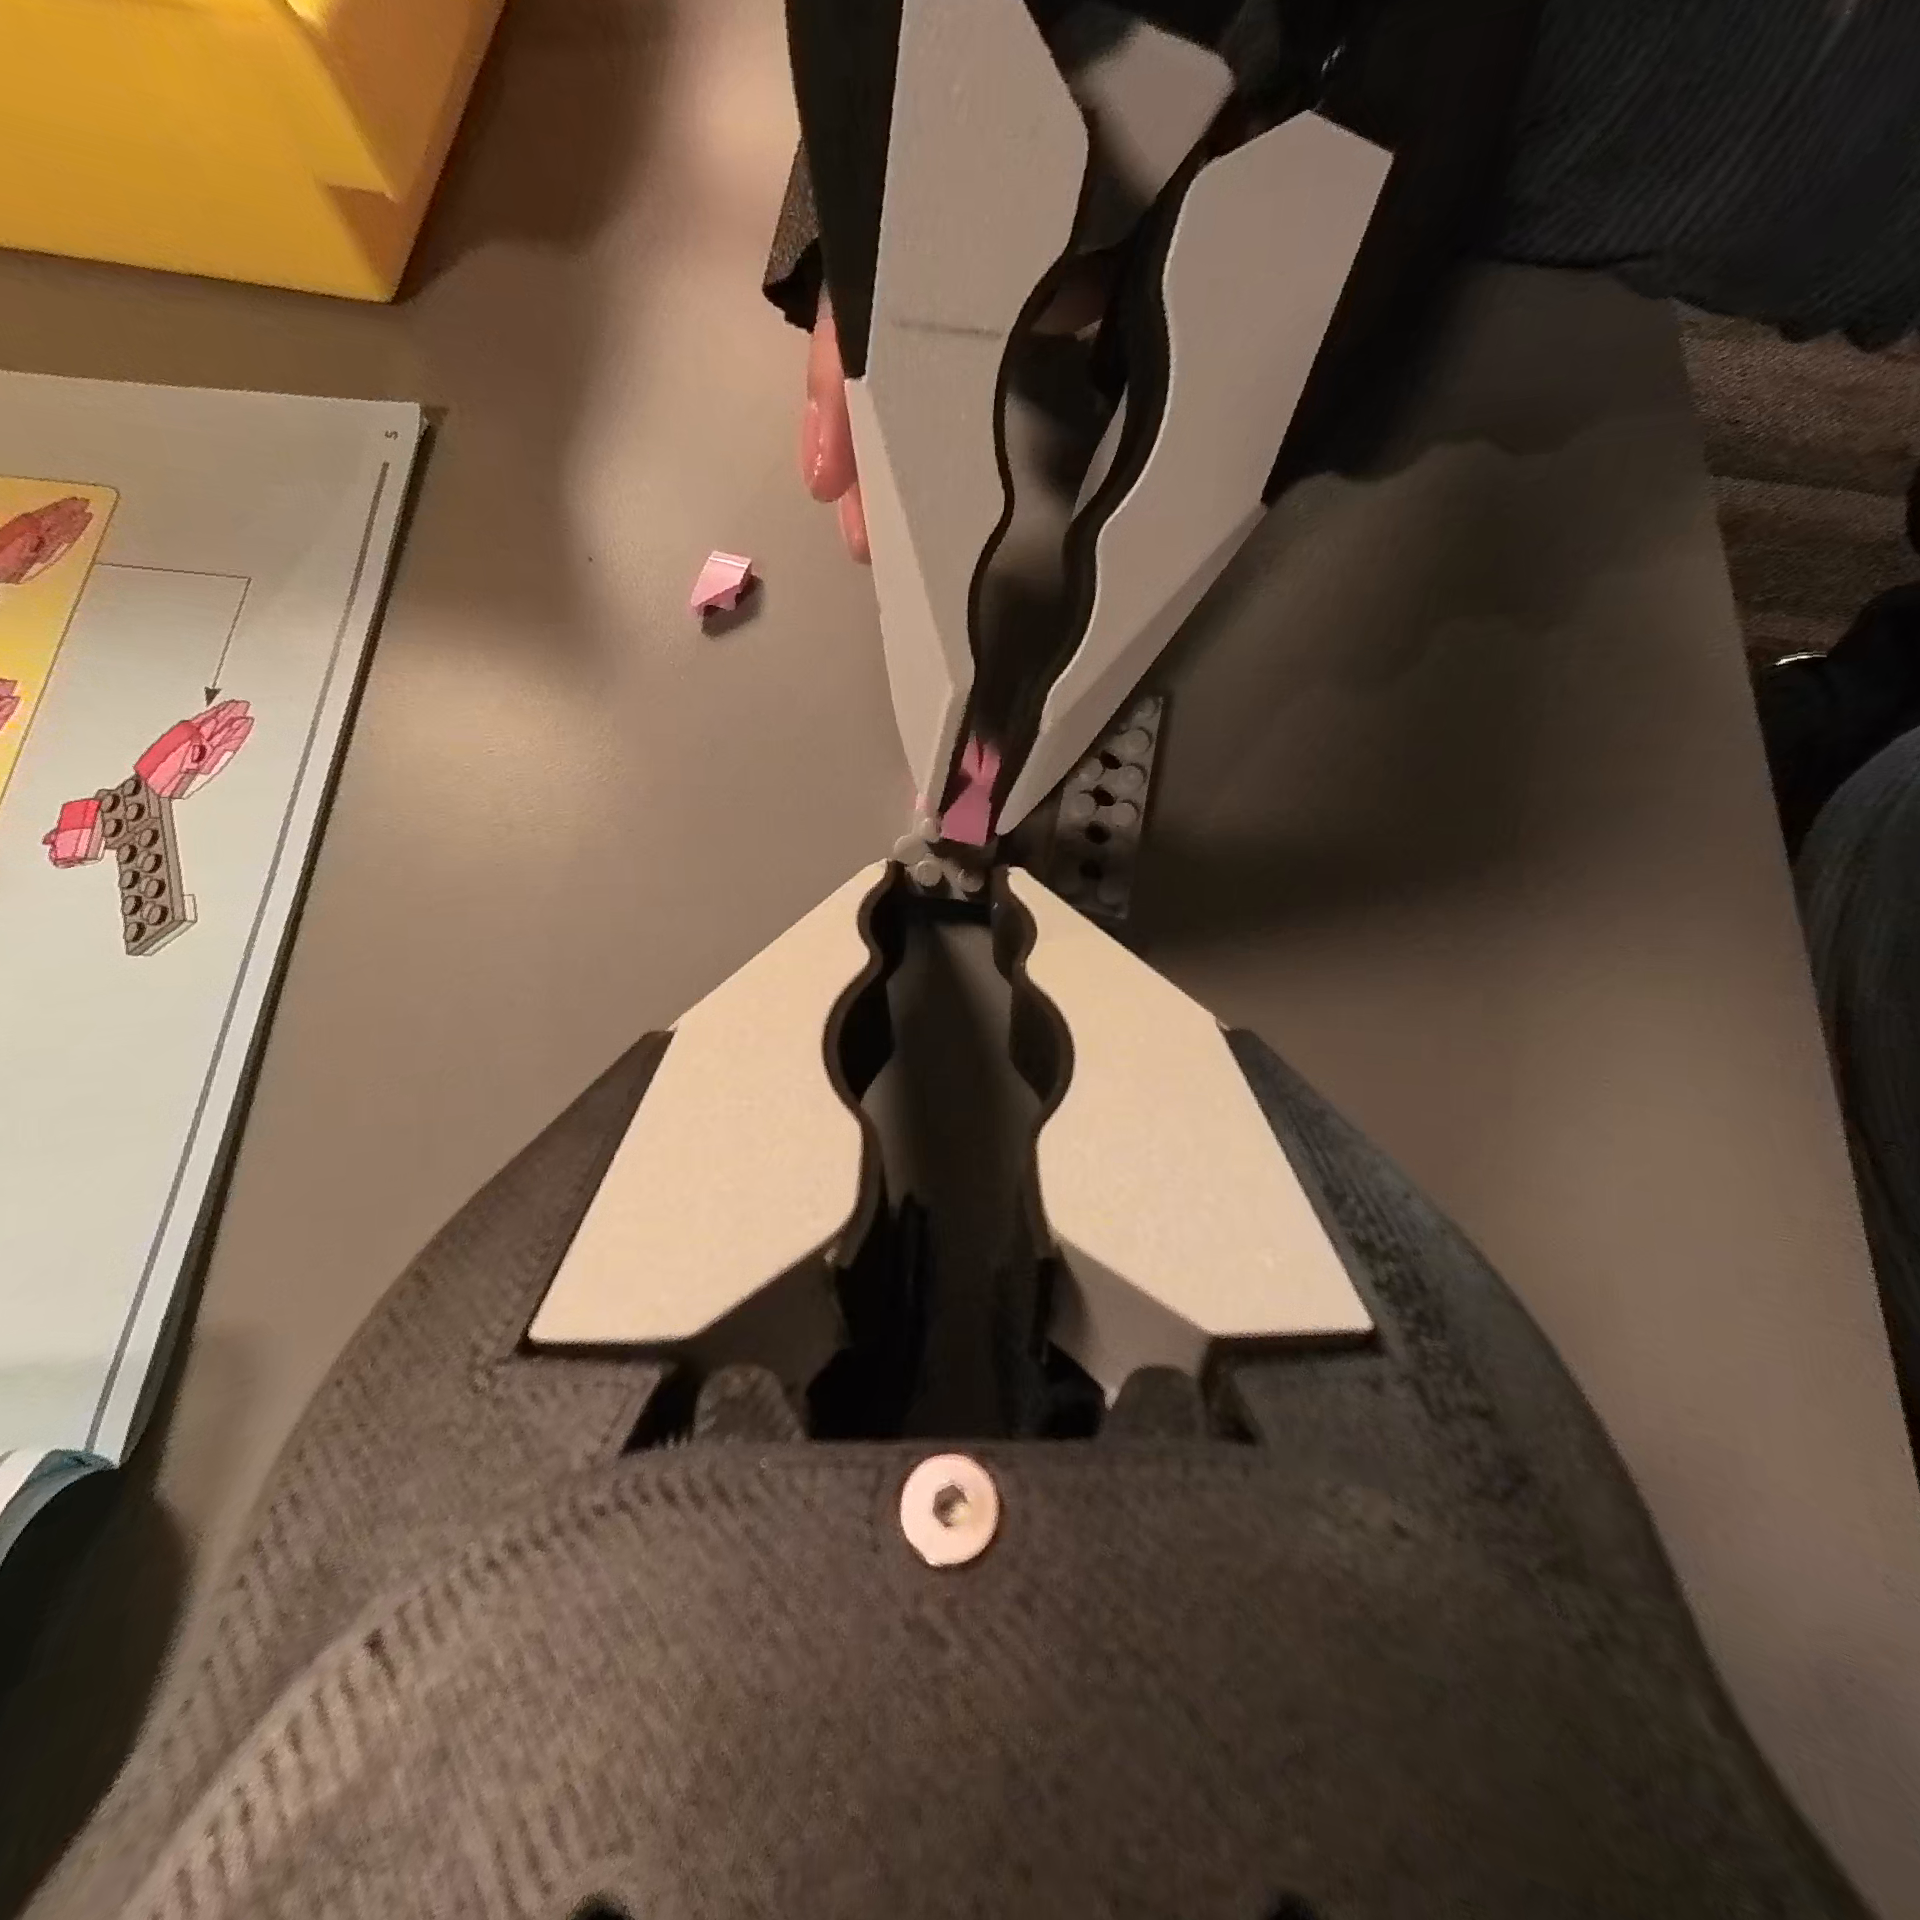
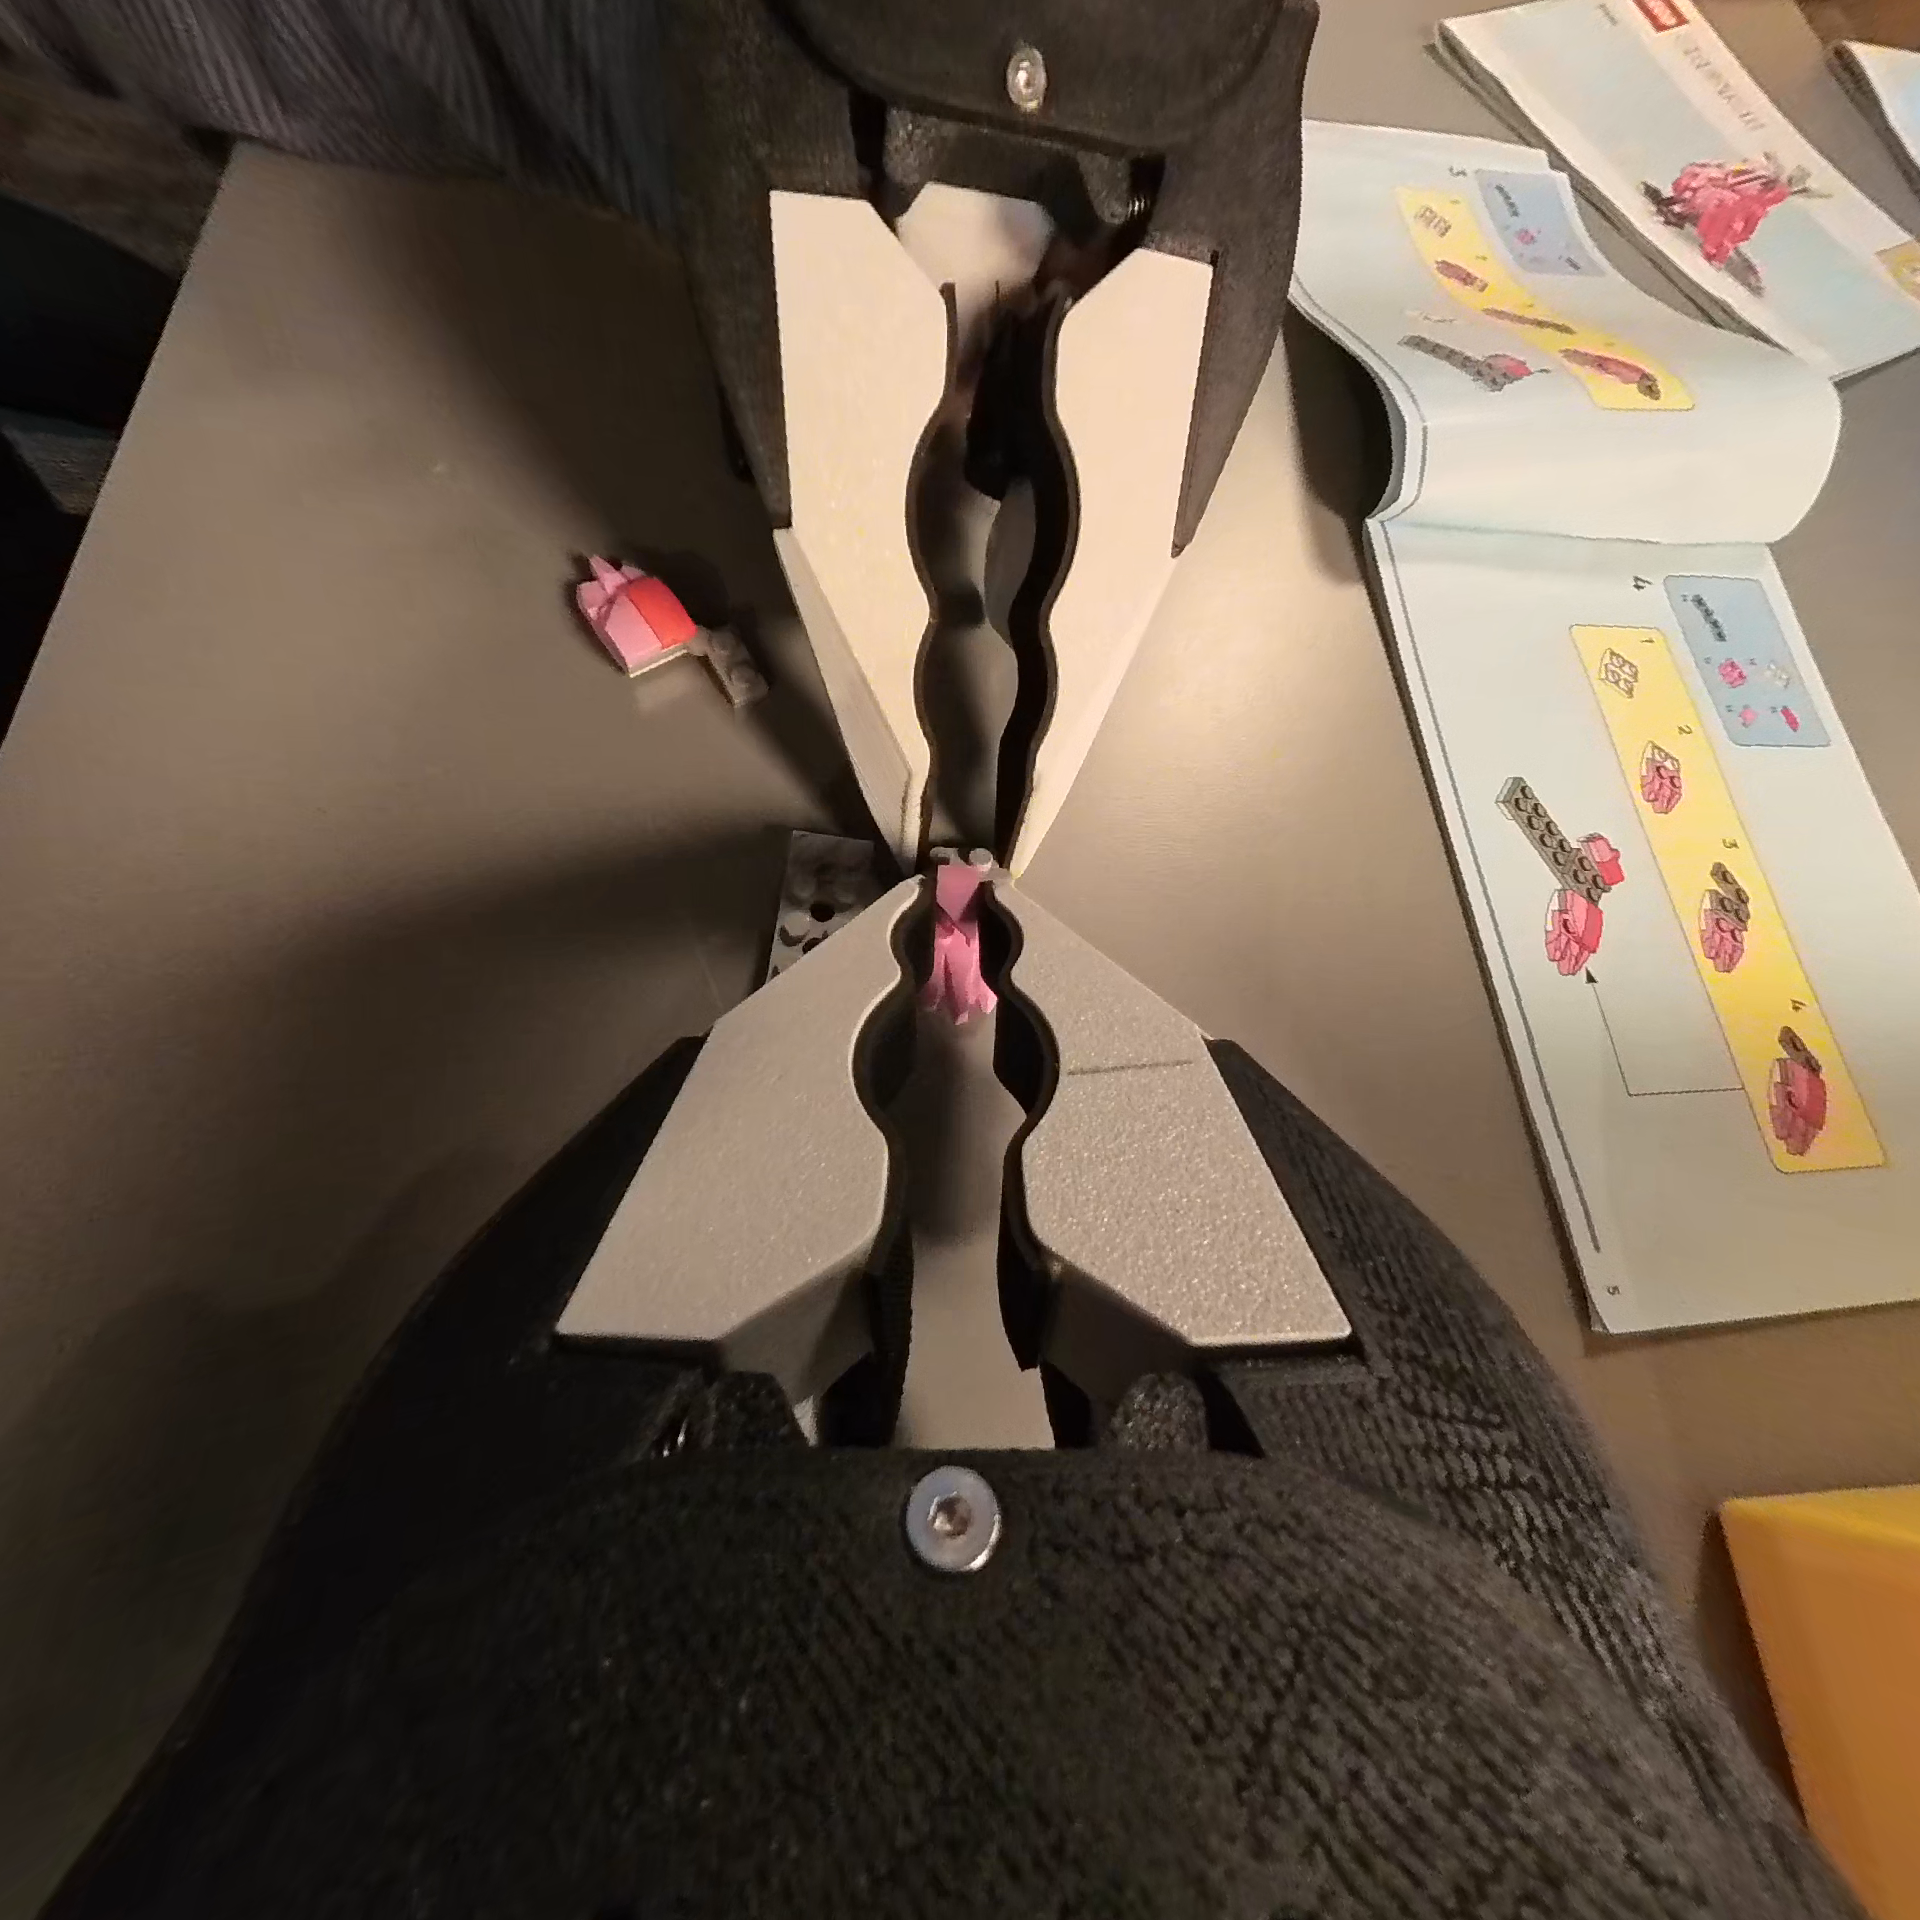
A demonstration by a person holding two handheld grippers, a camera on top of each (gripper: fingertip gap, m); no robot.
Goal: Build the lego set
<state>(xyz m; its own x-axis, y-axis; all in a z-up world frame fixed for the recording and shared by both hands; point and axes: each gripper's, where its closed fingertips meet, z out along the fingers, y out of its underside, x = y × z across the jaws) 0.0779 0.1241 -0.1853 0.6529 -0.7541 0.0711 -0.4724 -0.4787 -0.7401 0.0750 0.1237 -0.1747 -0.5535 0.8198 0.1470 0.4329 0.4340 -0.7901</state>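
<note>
My left gripper (image 1: 945, 878) is shut on the near end of a grey studded plate (image 1: 1112, 821), which runs off to the right over the table. My right gripper (image 1: 966, 821) comes in from the far side, shut on a small pink brick piece (image 1: 971, 800) whose lower end meets the plate's studs. In the right wrist view, my right gripper (image 2: 961, 888) grips the pink piece (image 2: 956, 956) between its pads. The left gripper (image 2: 966, 836) faces it tip to tip, holding the grey plate (image 2: 821, 904).
A loose pink piece (image 1: 724, 587) lies on the table (image 1: 582, 935). A small pink and red assembly (image 2: 644, 623) sits at the left. An open instruction booklet (image 2: 1662, 831), a second booklet (image 2: 1662, 156) and a yellow box (image 1: 260, 135) lie around. A hand (image 1: 831, 447) holds the right gripper. The grippers are tip to tip, or close to it.
</note>
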